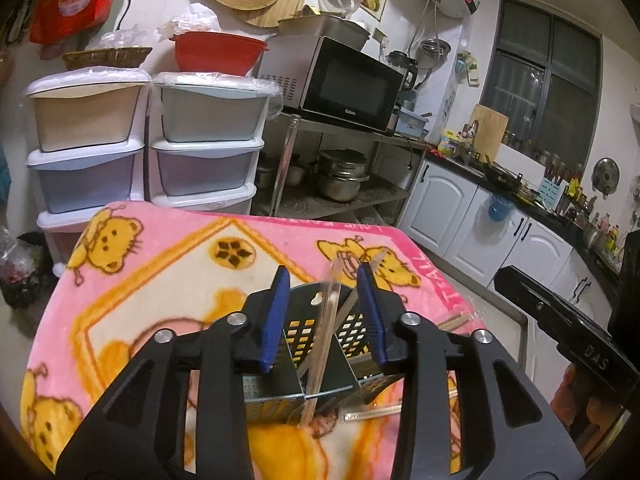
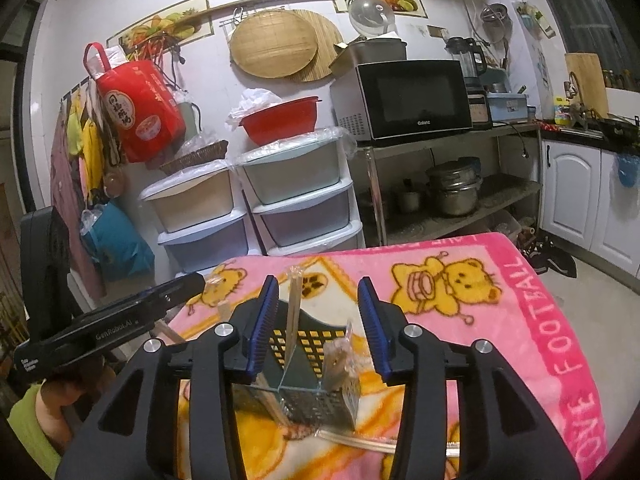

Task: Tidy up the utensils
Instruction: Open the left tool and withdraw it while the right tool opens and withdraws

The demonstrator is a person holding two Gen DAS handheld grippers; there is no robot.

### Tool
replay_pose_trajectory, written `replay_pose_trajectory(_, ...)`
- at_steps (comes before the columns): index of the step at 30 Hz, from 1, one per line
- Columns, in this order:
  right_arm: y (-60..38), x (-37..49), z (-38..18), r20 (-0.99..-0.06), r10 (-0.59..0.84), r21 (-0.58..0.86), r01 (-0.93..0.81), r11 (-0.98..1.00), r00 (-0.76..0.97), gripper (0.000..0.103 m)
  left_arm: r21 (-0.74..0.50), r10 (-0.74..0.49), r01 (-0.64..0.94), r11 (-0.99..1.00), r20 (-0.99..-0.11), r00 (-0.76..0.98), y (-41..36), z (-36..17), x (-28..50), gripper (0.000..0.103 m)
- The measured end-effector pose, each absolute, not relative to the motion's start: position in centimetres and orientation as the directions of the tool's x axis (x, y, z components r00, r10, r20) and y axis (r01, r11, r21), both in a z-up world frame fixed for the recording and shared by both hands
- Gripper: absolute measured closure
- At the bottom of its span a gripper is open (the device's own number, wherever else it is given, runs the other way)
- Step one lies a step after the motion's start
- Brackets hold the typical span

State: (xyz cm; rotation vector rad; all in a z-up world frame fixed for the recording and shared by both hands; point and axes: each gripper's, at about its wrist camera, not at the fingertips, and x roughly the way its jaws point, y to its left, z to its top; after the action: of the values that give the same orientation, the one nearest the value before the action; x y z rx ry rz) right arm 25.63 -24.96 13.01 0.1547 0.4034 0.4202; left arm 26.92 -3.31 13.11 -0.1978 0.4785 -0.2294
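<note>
With both my left tongs (image 1: 324, 312) and right tongs (image 2: 316, 320) spread and pinching nothing, the wrapped chopsticks (image 1: 328, 320) leaning between them could tip the light perforated holder (image 2: 304, 376) below.

A pink blanket (image 2: 520, 300) printed with yellow bears covers the bench in the lower half of both views. Behind it, at centre left, stand two stacks of plastic drawers (image 2: 280, 200), with a red bowl (image 2: 280, 118) on the right stack and a woven basket (image 2: 196, 158) on the left one. To their right a metal rack (image 2: 460, 200) carries a black microwave (image 2: 416, 98) on top and steel pots (image 2: 454, 192) on its lower shelf. Round bamboo trays (image 2: 276, 44) hang on the wall above, and a red bag (image 2: 138, 108) hangs at upper left. White cabinets (image 1: 480, 220) under a dark counter run along the right, below a dark window (image 1: 548, 68), with a wooden cutting board (image 1: 488, 128) leaning beside it.
</note>
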Motion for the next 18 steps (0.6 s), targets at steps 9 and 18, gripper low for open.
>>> replay_pose_trajectory(9,-26.0,24.3,12.7,-0.350,0.422,0.230,-0.360,0.904,0.836,0.059,-0.248,-0.271,0.176,0.953,-0.431,0.861,-2.7,12.9,25.8,0.057)
replay_pose_trajectory(18,-26.9,22.8,12.2,-0.372,0.414,0.229,-0.350,0.908,0.831,0.058,-0.249,-0.282,0.188,0.950,-0.427,0.859,-2.7,13.0,23.7,0.037)
